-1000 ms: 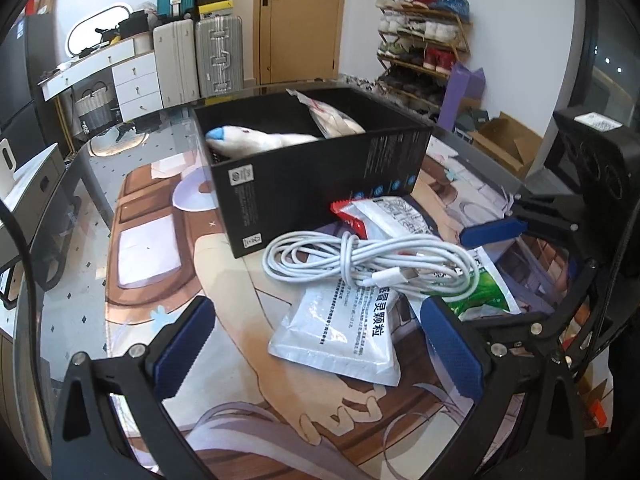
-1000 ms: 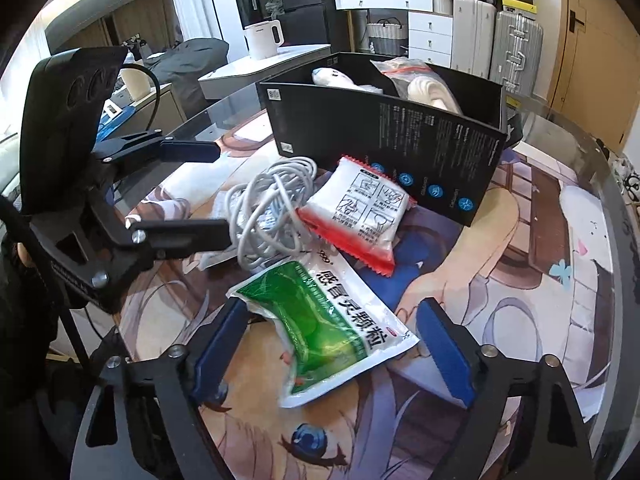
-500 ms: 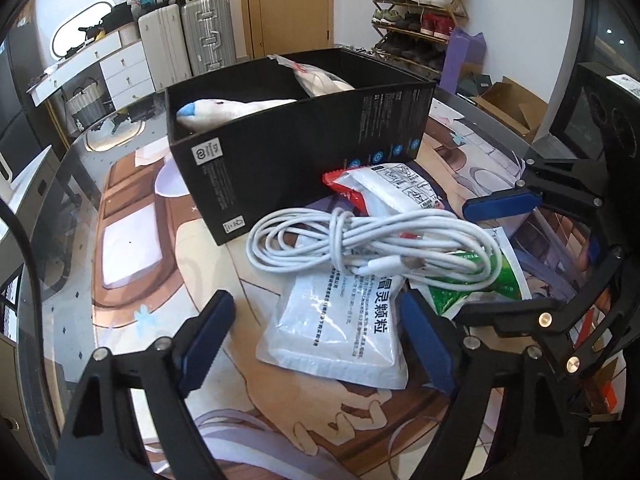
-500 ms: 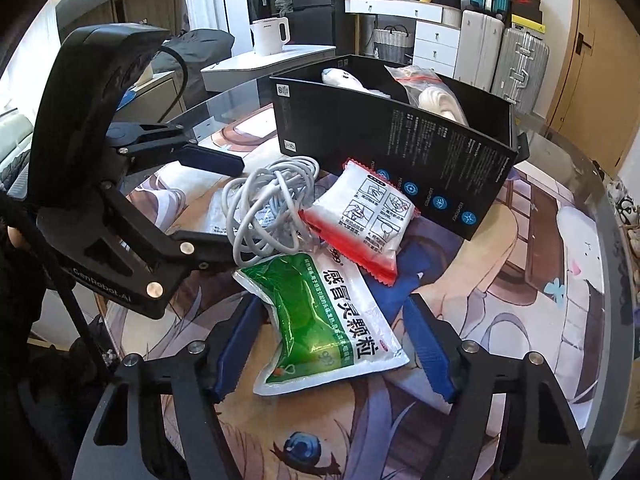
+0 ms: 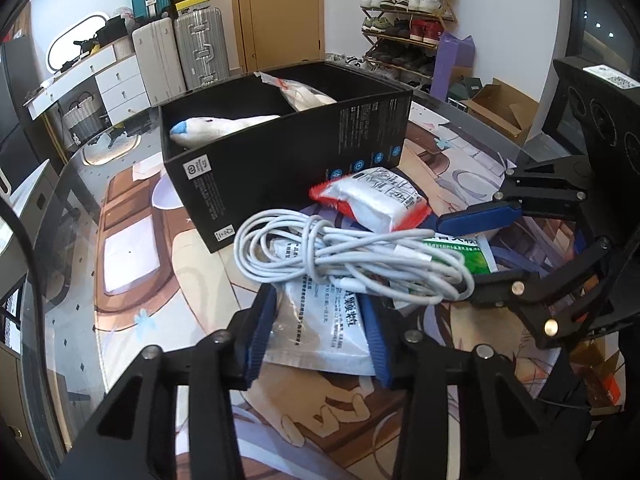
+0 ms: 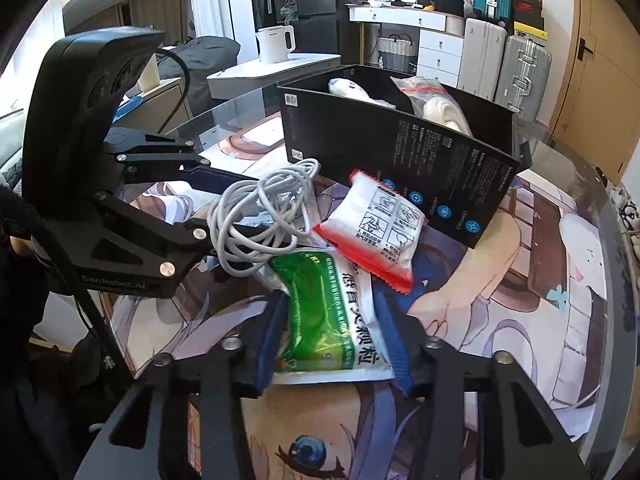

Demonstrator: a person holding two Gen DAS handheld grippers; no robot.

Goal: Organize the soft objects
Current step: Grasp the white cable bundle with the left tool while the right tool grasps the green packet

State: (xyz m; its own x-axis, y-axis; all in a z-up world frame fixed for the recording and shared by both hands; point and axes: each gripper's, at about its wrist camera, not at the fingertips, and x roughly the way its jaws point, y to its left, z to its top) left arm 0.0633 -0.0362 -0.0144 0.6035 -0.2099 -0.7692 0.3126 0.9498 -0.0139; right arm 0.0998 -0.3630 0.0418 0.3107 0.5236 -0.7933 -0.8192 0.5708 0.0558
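My left gripper (image 5: 318,330) is shut on a white packet (image 5: 324,320) that lies under a coiled white cable (image 5: 348,256). My right gripper (image 6: 334,338) is shut on a green-and-white packet (image 6: 332,320); it also shows in the left wrist view (image 5: 466,252). A red-edged white packet (image 5: 372,200) lies against the black box (image 5: 288,160); it also shows in the right wrist view (image 6: 380,226), as does the box (image 6: 400,152). The box holds a white plush toy (image 5: 220,126) and a bagged white item (image 5: 304,94). The cable also shows in the right wrist view (image 6: 260,216).
The table carries a printed cartoon mat (image 5: 132,248) under glass. Suitcases (image 5: 180,52), white drawers and a shoe rack (image 5: 408,12) stand beyond the table. A white kettle (image 6: 276,42) stands on a side surface. The right gripper's body (image 5: 580,208) is close on my left gripper's right.
Both grippers have moved in and closed, the left on the white packet, the right on the green-and-white packet. The box, cable and red-edged packet have stayed put.
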